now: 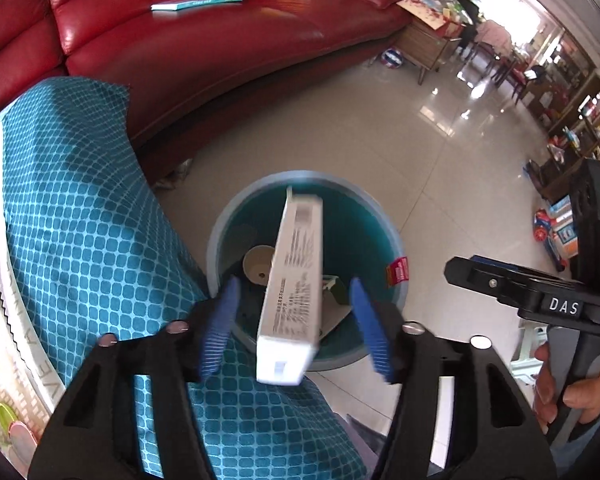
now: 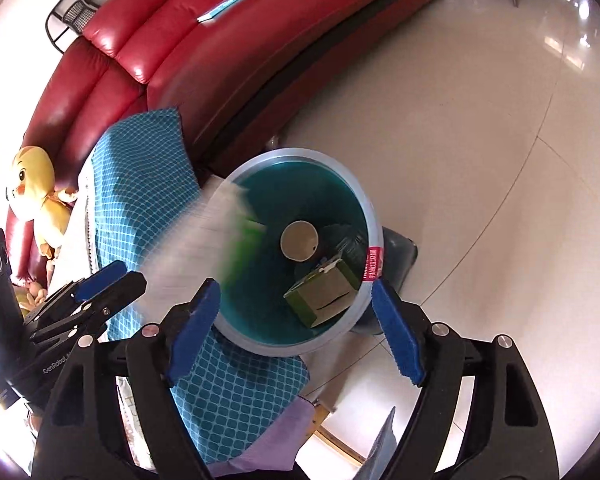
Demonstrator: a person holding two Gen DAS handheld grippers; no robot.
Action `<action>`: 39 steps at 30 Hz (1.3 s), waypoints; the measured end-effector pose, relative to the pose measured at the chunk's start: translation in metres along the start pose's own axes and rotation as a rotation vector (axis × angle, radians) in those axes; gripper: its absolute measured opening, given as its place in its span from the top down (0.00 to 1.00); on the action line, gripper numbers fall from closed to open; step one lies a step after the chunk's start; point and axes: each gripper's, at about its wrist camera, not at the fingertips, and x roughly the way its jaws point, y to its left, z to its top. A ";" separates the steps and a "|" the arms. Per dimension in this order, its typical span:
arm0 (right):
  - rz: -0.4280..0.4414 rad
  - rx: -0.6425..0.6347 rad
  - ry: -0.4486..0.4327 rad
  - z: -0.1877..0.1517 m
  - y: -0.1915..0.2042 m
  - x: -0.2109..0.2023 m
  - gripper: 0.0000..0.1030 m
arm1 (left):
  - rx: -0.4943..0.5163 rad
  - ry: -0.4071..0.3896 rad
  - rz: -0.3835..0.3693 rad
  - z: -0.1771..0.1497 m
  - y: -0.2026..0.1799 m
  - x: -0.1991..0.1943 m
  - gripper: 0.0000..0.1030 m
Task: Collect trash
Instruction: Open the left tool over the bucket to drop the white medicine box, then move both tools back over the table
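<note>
**Both claws spread over the bin, white box blurry between the left pads**

Starting with what's hard to see. The long white cardboard box with grey print point(image 1: 292, 292) is smeared with motion blur in the left wrist view, so the text on it is unreadable. It sits in the gap between the left gripper point(image 1: 296, 320)'s blue pads, and neither pad looks to be pressing on it, so that claw is spread apart with nothing clamped. In the right wrist view the same box is just a white streak at the bin's near-left rim, its outline gone.

The right gripper point(image 2: 296, 320) is also spread wide with nothing between its pads. In the left view only part of it shows at the right edge, with a person's hand point(image 1: 572, 392) wrapped around its handle and cut off by the frame.

Both grippers tilt steeply down over the round teal plastic trash bin with a pale rim point(image 2: 374, 224), which stands on the glossy beige tile floor point(image 2: 480, 160).

Inside the bin: a green and tan carton point(image 2: 320, 300) lying against the near wall, and a round beige disc-shaped thing point(image 2: 299, 241) I can't identify. A small red label point(image 2: 374, 264) hangs on the rim.

A teal checked cushion point(image 1: 80, 208) is just beside the bin, partly under the grippers. Behind it all runs a red leather sofa point(image 1: 220, 40) with a thin teal book point(image 1: 196, 3) on the seat.
</note>
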 end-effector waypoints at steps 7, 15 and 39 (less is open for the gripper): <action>0.003 -0.009 0.016 0.002 0.008 0.008 0.28 | -0.030 -0.015 0.028 -0.010 0.011 -0.010 0.17; -0.010 -0.021 0.049 0.000 0.022 0.015 0.23 | -0.071 -0.010 0.035 -0.026 0.026 -0.023 0.08; -0.022 -0.234 0.108 -0.085 0.130 0.023 0.17 | -0.219 -0.086 0.116 -0.143 0.111 -0.119 0.05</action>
